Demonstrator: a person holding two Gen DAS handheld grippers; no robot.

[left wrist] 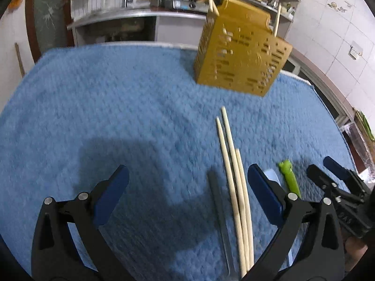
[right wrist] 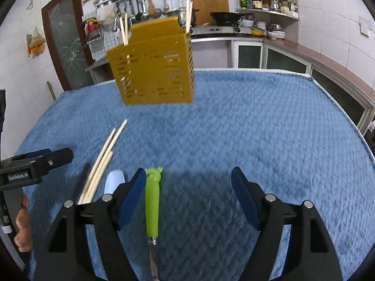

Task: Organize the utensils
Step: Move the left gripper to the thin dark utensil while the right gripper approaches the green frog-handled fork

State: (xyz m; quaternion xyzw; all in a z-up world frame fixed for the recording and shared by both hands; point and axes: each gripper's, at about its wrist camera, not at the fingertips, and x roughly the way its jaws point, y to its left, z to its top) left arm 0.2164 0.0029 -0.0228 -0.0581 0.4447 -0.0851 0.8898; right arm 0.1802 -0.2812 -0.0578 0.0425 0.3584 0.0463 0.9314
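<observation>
A yellow slotted utensil holder (left wrist: 241, 53) stands on the blue towel (left wrist: 117, 107), with a few chopsticks sticking out of it; it also shows in the right wrist view (right wrist: 154, 70). Three loose chopsticks (left wrist: 236, 182) lie just inside my left gripper's right finger, beside a grey metal handle (left wrist: 218, 206). My left gripper (left wrist: 187, 192) is open and empty above the towel. My right gripper (right wrist: 187, 199) is open, with a green-handled utensil (right wrist: 152, 203) lying between its fingers, close to the left one. A pale blue handle (right wrist: 114, 181) lies left of it.
The towel (right wrist: 257, 128) covers the whole table. A kitchen counter with a stove, pots and shelves (right wrist: 264, 7) runs behind it. A cracked glass door (right wrist: 68, 46) is at the left. The left gripper body (right wrist: 35, 166) shows at the right wrist view's left edge.
</observation>
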